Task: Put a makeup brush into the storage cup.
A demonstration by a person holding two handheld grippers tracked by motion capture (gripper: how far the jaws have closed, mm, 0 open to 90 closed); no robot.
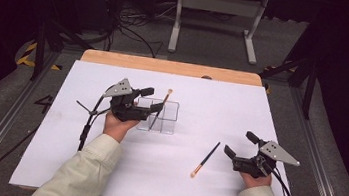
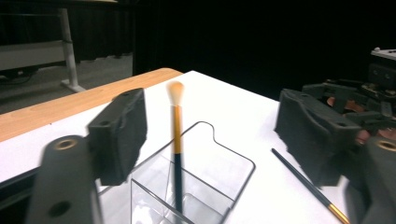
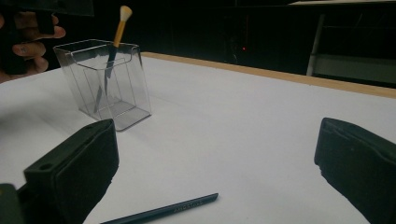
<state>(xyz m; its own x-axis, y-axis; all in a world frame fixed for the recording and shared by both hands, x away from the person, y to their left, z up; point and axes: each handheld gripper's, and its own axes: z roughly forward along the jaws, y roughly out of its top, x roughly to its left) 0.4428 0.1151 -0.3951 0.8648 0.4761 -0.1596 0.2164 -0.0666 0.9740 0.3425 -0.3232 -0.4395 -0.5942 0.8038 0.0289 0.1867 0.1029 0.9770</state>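
A clear plastic holder [image 1: 167, 119] stands on the white table [image 1: 222, 99]. A brush [image 1: 160, 107] with an orange handle and pale bristles leans upright inside it. My left gripper [image 1: 152, 100] is open at the holder's top, one jaw on each side of the brush [image 2: 176, 135] without touching it. A second dark-handled brush [image 1: 205, 159] lies flat near the front. My right gripper [image 1: 240, 143] rests open just right of it, nothing between its jaws. From the right gripper view the holder [image 3: 126, 88] stands far left, and the lying brush [image 3: 161, 211] lies below the jaws.
A wooden strip [image 1: 166, 66] runs along the table's far edge. Beyond it are a metal stand [image 1: 217, 22] and cables [image 1: 135, 28] on the floor. Dark rails flank the table on both sides.
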